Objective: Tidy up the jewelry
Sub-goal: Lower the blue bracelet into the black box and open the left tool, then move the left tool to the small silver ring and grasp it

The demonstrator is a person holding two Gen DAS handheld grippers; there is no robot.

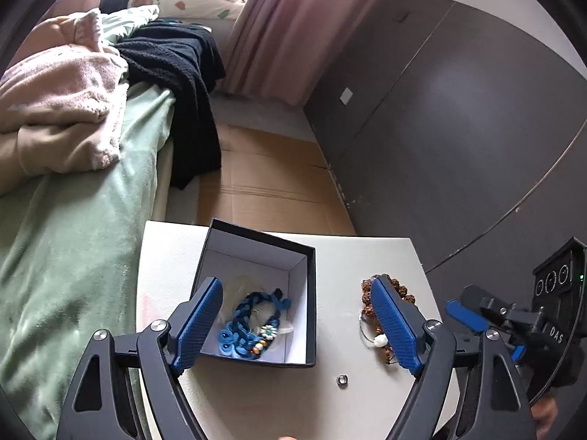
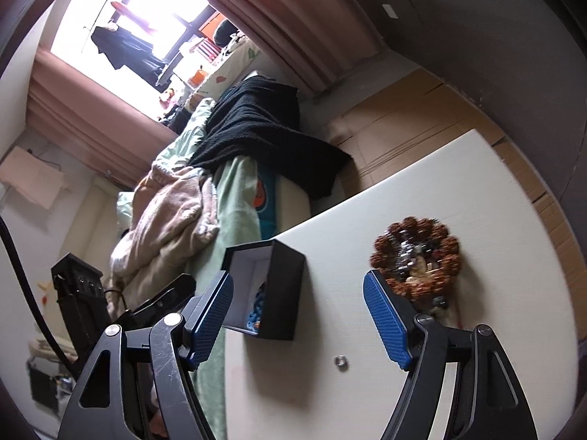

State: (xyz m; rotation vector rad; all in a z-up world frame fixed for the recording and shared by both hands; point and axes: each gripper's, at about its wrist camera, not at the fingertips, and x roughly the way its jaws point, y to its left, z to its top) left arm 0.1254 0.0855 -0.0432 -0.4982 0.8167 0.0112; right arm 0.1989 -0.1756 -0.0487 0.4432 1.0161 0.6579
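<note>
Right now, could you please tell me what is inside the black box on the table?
Inside the black box lies a blue braided bracelet with a flower charm and small beads, on the white lining. The near wall hides most of it in the right wrist view.

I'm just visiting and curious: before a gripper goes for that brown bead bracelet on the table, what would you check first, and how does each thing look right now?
1. Left gripper open, holding nothing: ok.
2. Right gripper open, holding nothing: ok.
3. Brown bead bracelet lies on the white table, outside the box: ok.
4. Black box open, lid off: ok.
5. Room in the box beside the blue braided bracelet: ok.
6. Small metal ring lies loose near the path: not ok.
</note>
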